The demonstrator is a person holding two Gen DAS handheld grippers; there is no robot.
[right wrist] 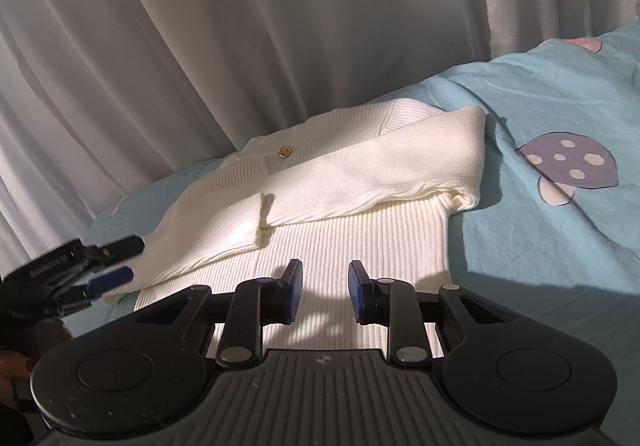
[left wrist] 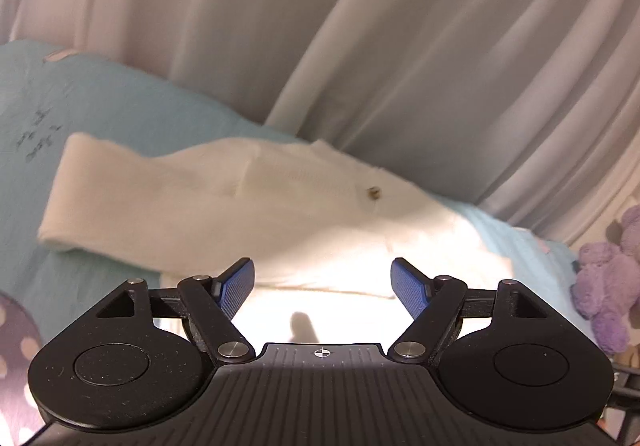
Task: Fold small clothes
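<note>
A small cream knit cardigan (right wrist: 328, 182) with a gold button (right wrist: 285, 151) lies on the light blue bedsheet (right wrist: 540, 230), both sleeves folded across its front. It also shows in the left wrist view (left wrist: 224, 206). My left gripper (left wrist: 322, 278) is open and empty, just above the garment's near hem. My right gripper (right wrist: 325, 286) is open with a narrower gap, empty, over the ribbed hem. The left gripper also shows in the right wrist view (right wrist: 116, 262), at the garment's left edge.
White curtains (right wrist: 240, 26) hang close behind the bed. A purple mushroom print (right wrist: 568, 162) marks the sheet to the right of the garment. A purple plush toy (left wrist: 604, 286) sits at the right in the left wrist view.
</note>
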